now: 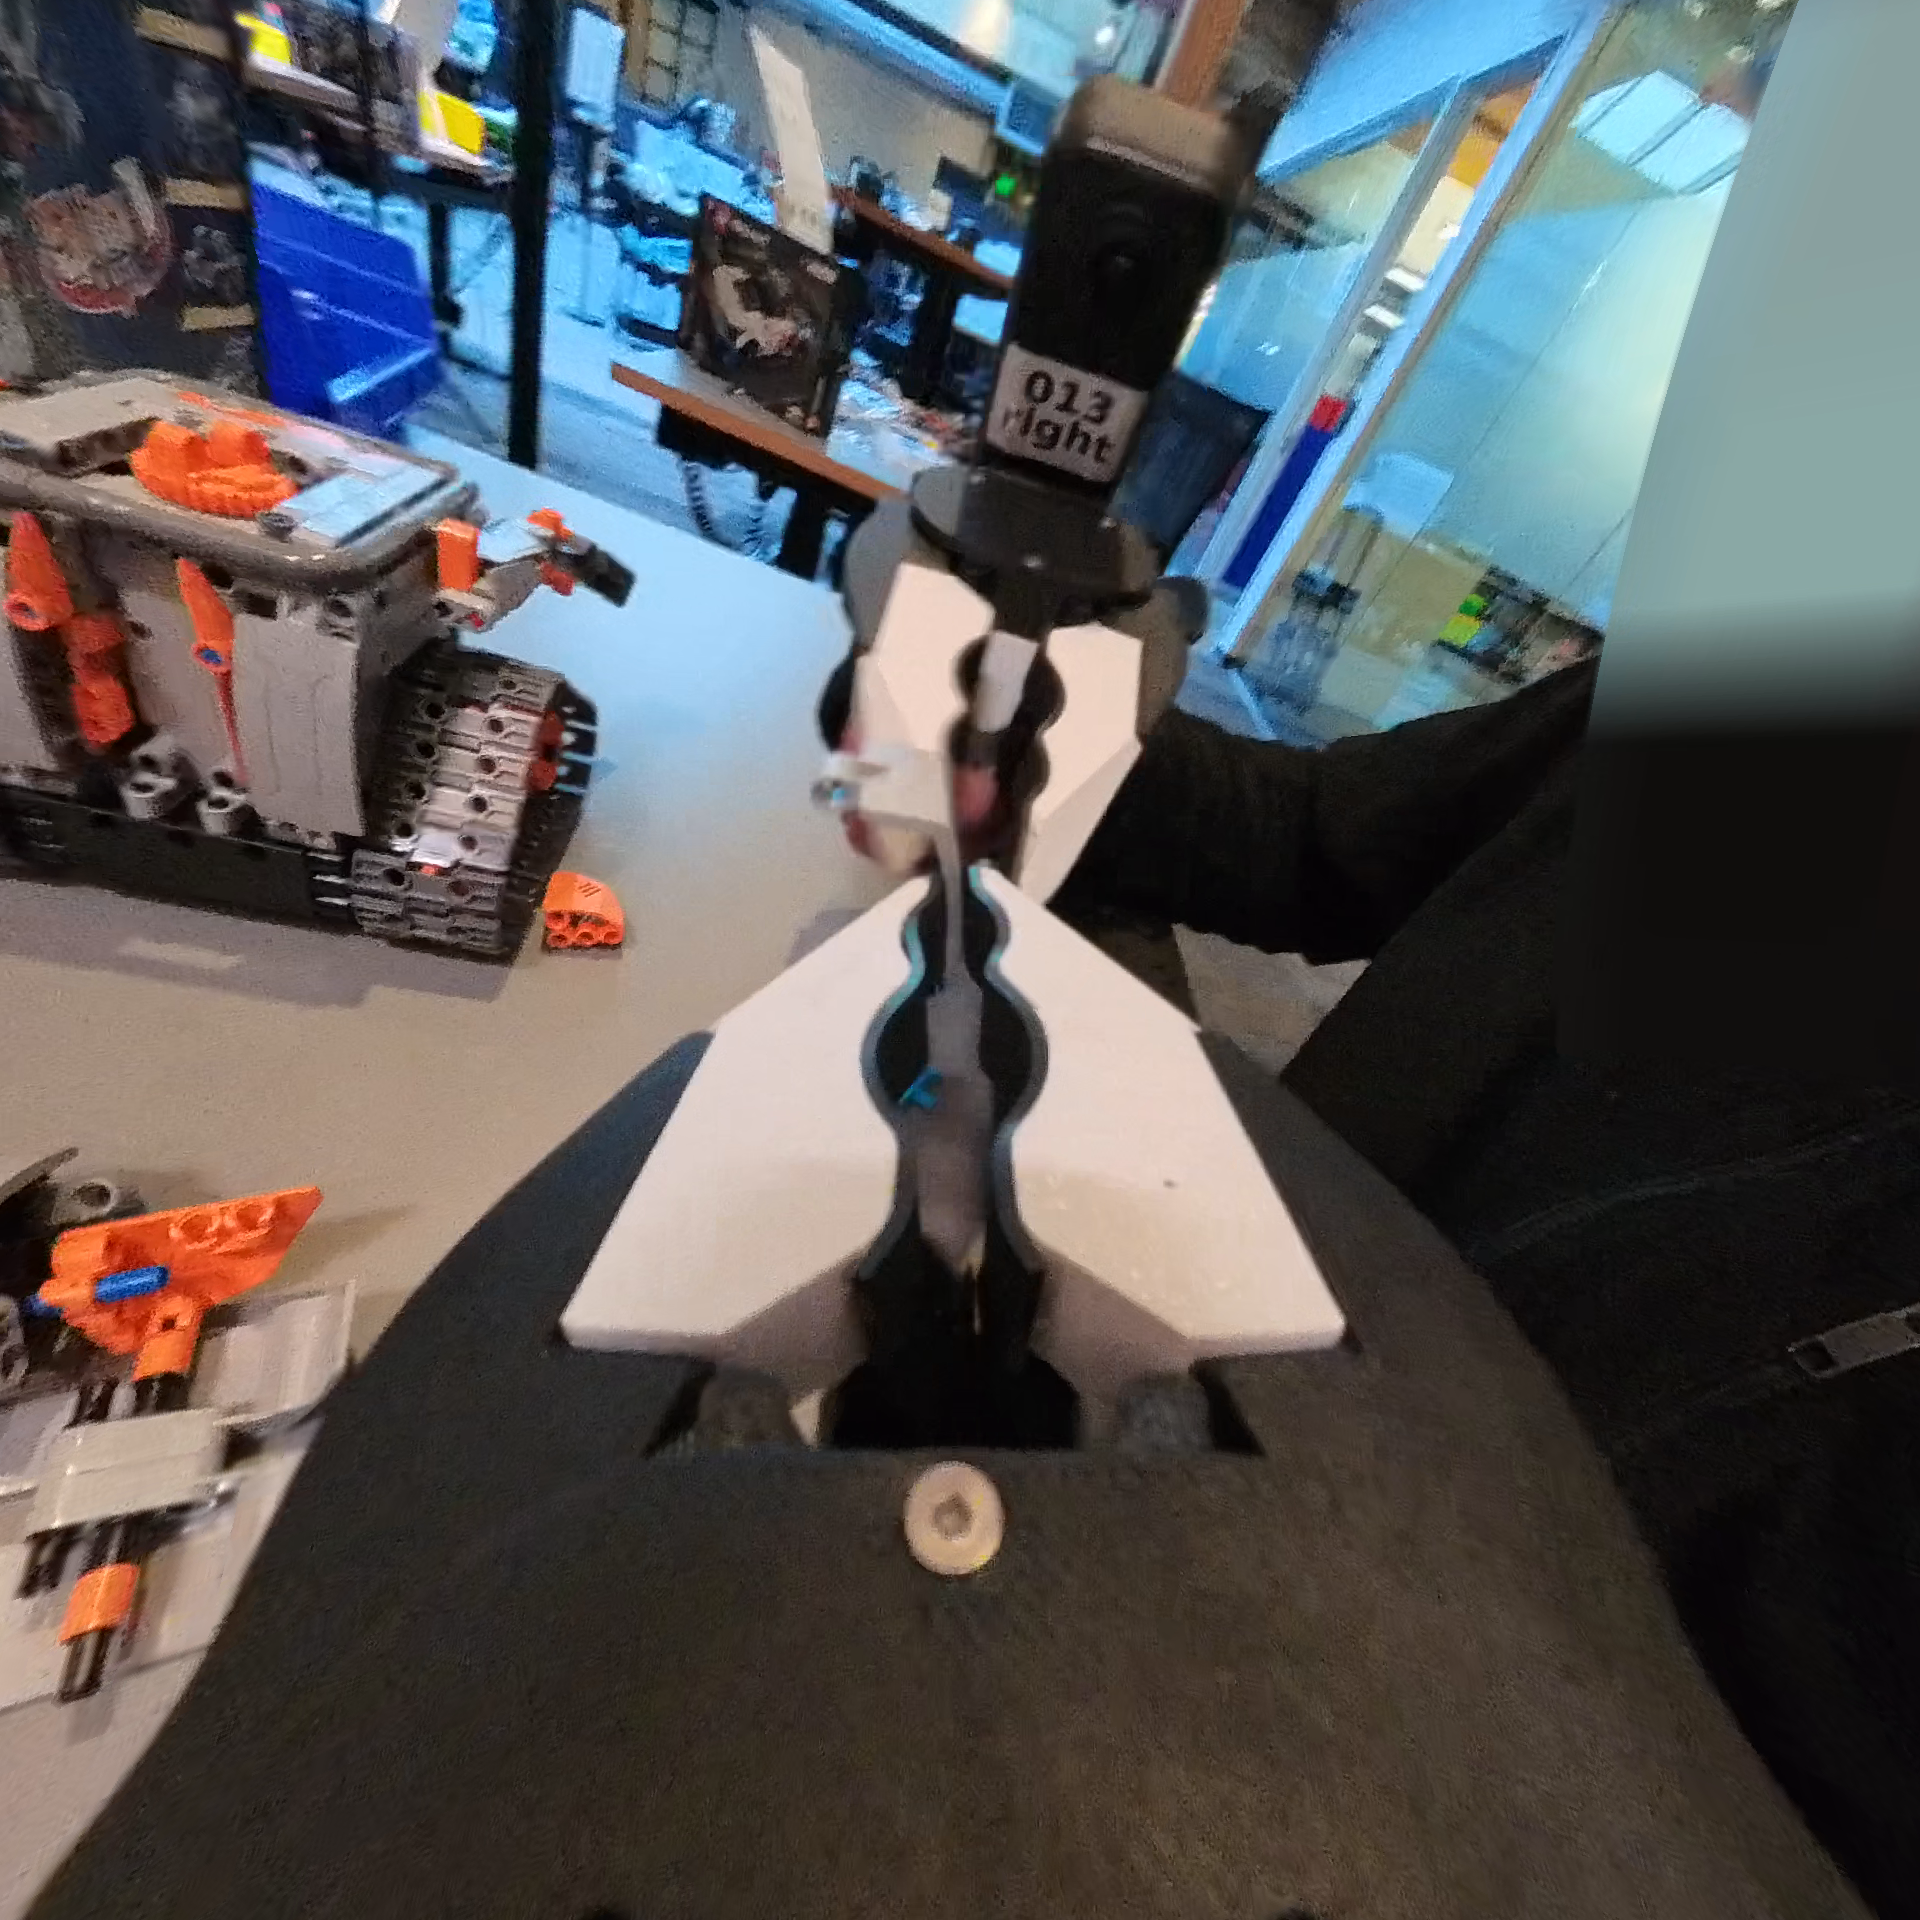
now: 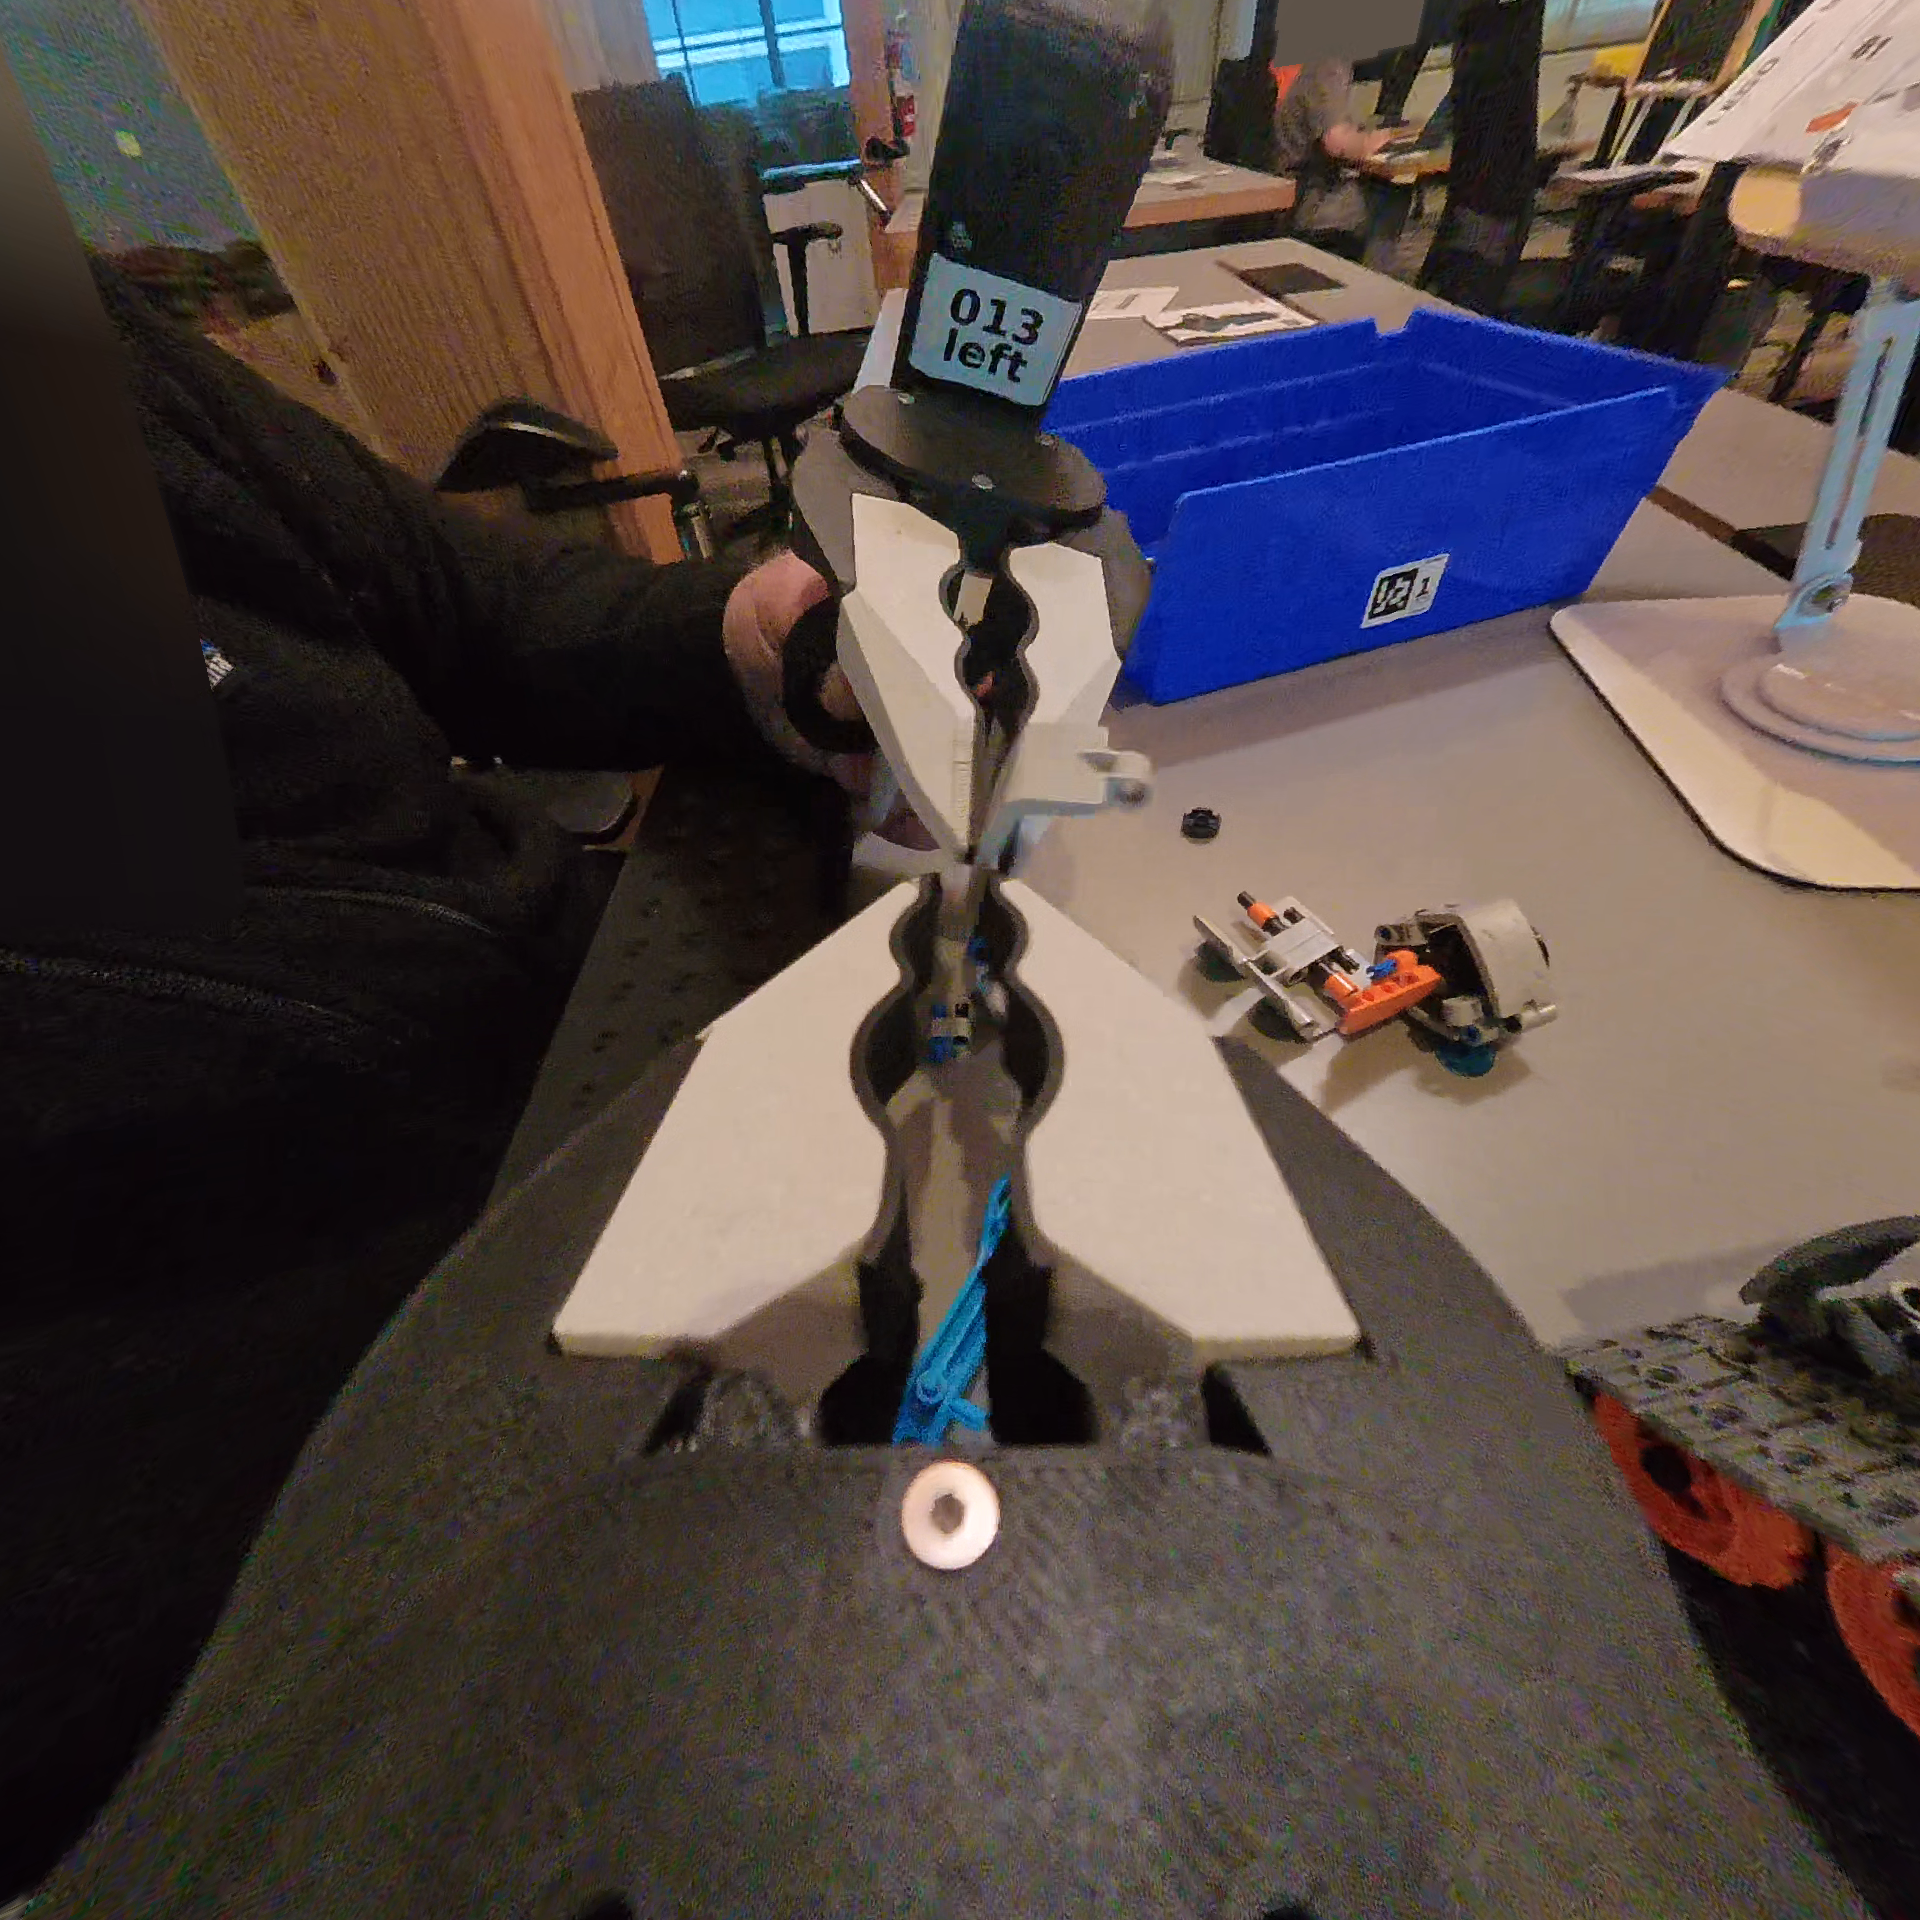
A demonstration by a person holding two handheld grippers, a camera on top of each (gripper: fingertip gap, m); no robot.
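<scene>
My left gripper (image 1: 951, 896) is shut on a long grey toy-brick assembly (image 1: 961, 1039) with a blue pin. My right gripper (image 2: 961, 883) is shut on the other end of the same grey assembly (image 2: 954, 1003), which carries blue pins and a blue strut (image 2: 961, 1320). The two grippers face each other tip to tip above the table's near edge. A light grey bracket (image 2: 1075, 779) with a lug sticks out sideways between the tips; it also shows in the left wrist view (image 1: 883, 781). The right gripper (image 1: 971, 852) faces me in the left view, the left gripper (image 2: 971, 844) in the right view.
A grey and orange tracked vehicle model (image 1: 260, 675) stands on the grey table (image 1: 675, 727), with a loose orange piece (image 1: 584, 914) beside it. A small sub-assembly (image 2: 1382, 977), a black stud (image 2: 1200, 823), a blue bin (image 2: 1351, 488) and a lamp base (image 2: 1766, 727) are nearby. A person's dark sleeve (image 2: 468, 644) is close. The tips of both grippers are at nearly the same place. The loose orange piece (image 1: 584, 914) sits 15 cm or so from the ends of my right fingers.
</scene>
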